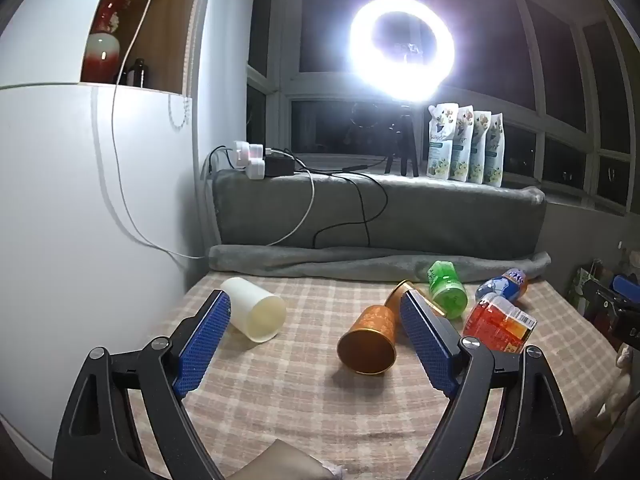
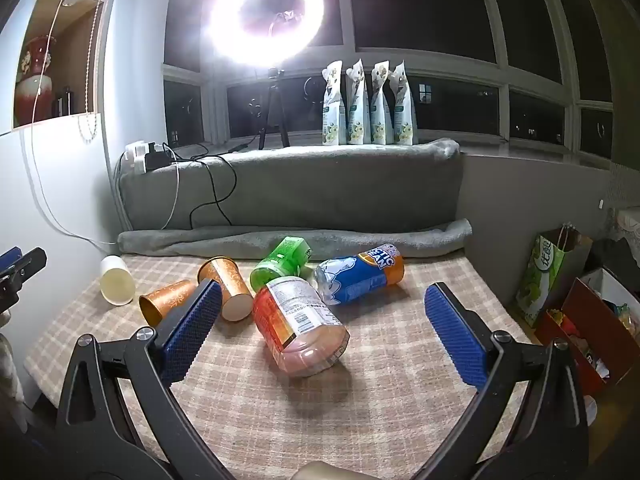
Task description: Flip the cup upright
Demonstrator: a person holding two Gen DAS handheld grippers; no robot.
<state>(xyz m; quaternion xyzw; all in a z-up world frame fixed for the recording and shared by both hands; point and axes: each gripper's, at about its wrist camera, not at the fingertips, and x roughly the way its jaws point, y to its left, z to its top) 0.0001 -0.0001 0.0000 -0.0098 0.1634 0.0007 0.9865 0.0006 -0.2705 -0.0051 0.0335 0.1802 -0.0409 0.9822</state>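
Observation:
Three cups lie on their sides on the checked cloth point(image 1: 304, 400). A white cup point(image 1: 256, 310) lies at the left, its mouth toward me; it also shows in the right wrist view point(image 2: 116, 282). An orange patterned cup point(image 1: 370, 340) lies in the middle, also visible in the right wrist view point(image 2: 166, 300). A second orange cup point(image 2: 226, 286) lies behind it, partly hidden in the left wrist view point(image 1: 400, 292). My left gripper point(image 1: 316, 312) is open and empty, above the cloth between the white and orange cups. My right gripper point(image 2: 324, 304) is open and empty, in front of the bottles.
A red-orange bottle point(image 2: 300, 326), a blue bottle point(image 2: 360, 278) and a green bottle point(image 2: 282, 264) lie on the cloth to the right of the cups. A rolled grey blanket point(image 2: 296, 238) lines the back edge. A white cabinet point(image 1: 80, 200) stands at left. Bags and boxes point(image 2: 568, 300) stand at right.

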